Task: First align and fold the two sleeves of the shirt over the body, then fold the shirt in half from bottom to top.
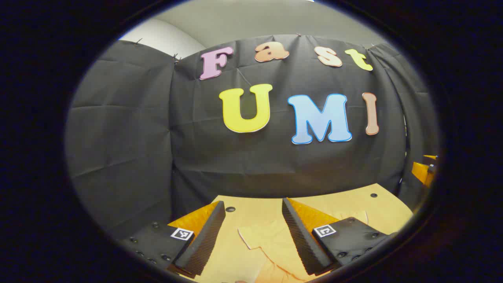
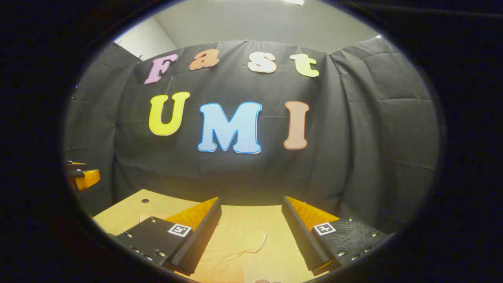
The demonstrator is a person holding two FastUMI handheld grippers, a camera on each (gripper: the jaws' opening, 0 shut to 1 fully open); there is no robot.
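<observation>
The left hand-held gripper point(image 1: 253, 232) and the right hand-held gripper point(image 2: 251, 232) both point forward, fingers wide apart, with nothing held between them.

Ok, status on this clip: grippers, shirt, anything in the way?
Left gripper open, above pale shirt on tan wooden table. Right gripper open, holding nothing. Shirt not gripped. Nothing seen in the way.
</observation>
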